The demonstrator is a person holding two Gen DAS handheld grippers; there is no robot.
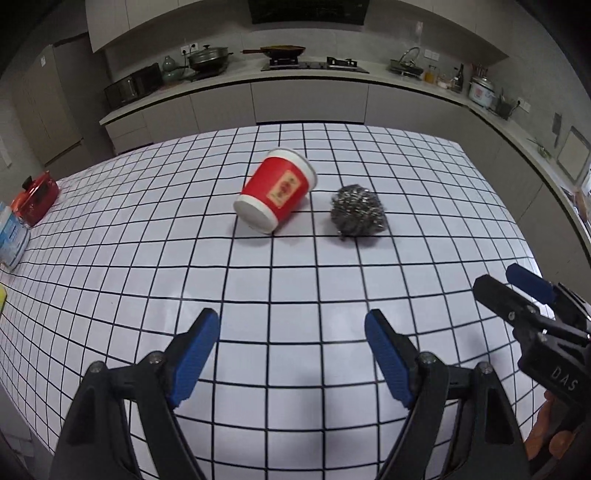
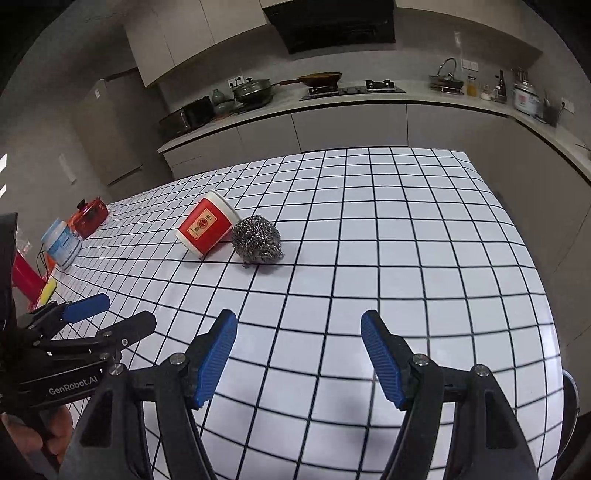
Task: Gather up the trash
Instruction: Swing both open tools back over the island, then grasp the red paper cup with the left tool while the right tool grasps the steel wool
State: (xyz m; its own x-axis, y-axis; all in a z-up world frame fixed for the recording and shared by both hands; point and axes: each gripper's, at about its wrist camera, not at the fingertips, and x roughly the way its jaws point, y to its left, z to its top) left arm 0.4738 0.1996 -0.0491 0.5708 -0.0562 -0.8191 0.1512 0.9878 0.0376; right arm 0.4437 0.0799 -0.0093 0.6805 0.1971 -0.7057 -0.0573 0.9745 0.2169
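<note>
Both tools wide and empty, left tool (image 1: 291, 354) and right tool (image 2: 299, 354) over gridded surface (image 1: 295, 288); tipped red cup (image 1: 277, 190) at 12 o'clock, steel scourer (image 1: 357, 214) just beside at 1.

The room is a kitchen with grey walls. A table (image 1: 406, 295) covered in white with a black grid stands in front. Behind it an L-shaped counter (image 1: 314, 75) with grey cabinet doors runs along the back wall and down the right side. On it are a gas stove (image 1: 314, 65) with a wok (image 1: 282, 50), a microwave (image 1: 129, 86), a sink faucet (image 1: 410, 53) and a rice cooker (image 1: 481, 90). A black range hood (image 2: 332, 27) hangs above, between pale upper cabinets (image 2: 177, 33). A refrigerator (image 1: 48, 107) stands at left.
</note>
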